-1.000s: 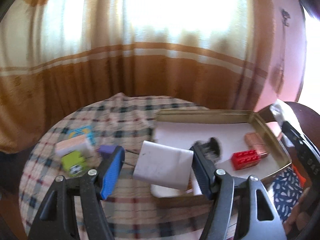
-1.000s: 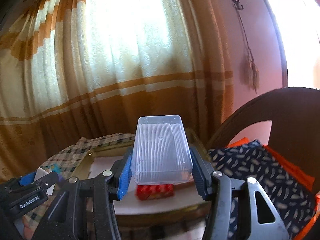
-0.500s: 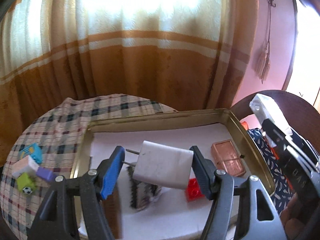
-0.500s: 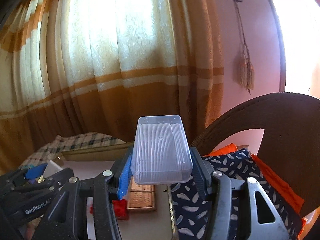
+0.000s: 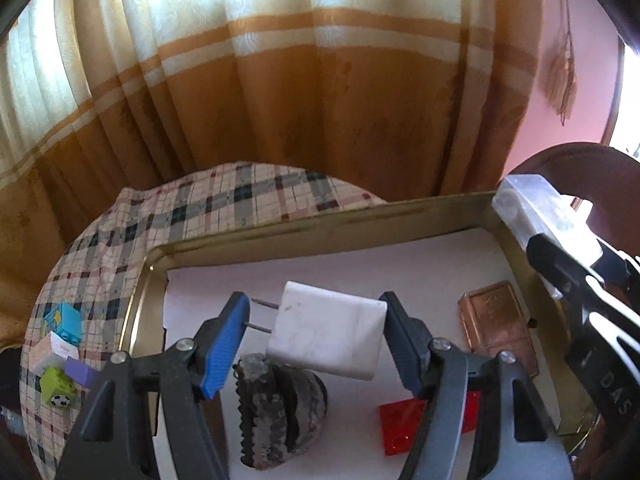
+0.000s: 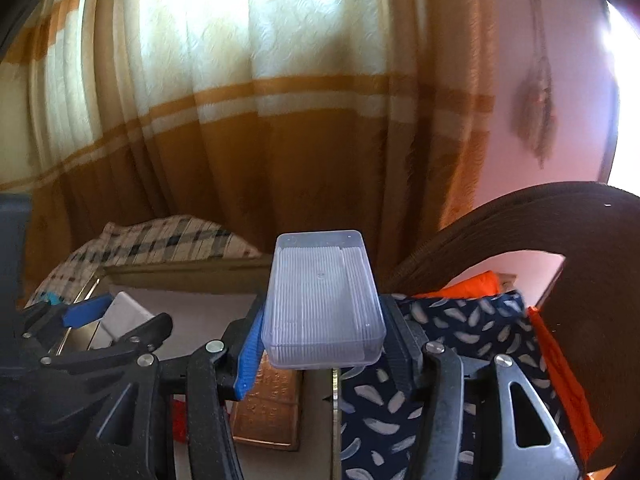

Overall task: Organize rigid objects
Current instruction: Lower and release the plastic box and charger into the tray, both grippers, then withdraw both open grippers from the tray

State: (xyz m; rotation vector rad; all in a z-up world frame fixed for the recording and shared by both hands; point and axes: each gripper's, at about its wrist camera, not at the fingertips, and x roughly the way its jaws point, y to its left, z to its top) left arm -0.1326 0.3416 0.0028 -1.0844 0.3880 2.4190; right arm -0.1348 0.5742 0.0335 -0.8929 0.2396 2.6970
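The left claw [image 5: 312, 340] is clenched on a white charger [image 5: 326, 336], which hangs in the air above the white liner of a gold tray [image 5: 320, 228]. The charger's two metal prongs point toward the blue finger [image 5: 224, 344] on the left, so its long axis runs across the claw from pad to pad, tilted slightly down toward the right. Under it on the tray lie a grey patterned lump [image 5: 280, 412], a red brick [image 5: 404, 424] and, toward the right wall, a copper-coloured bar [image 5: 500, 332] whose long axis runs away from the camera. The right claw [image 6: 322, 344] is clenched on a clear ribbed plastic box [image 6: 322, 300], gripped by its long sides, so its long axis points forward along the fingers, away from the camera. In the right wrist view the box hangs over the tray's right edge, with the copper bar below on one side and a dark blue feather-print cloth [image 6: 460, 328] on the other. Off the tray, on the plaid-covered surface [image 5: 224, 200], sits a small cluster of toy blocks [image 5: 60, 356], well apart from both claws. A striped curtain [image 5: 320, 80] hangs behind.
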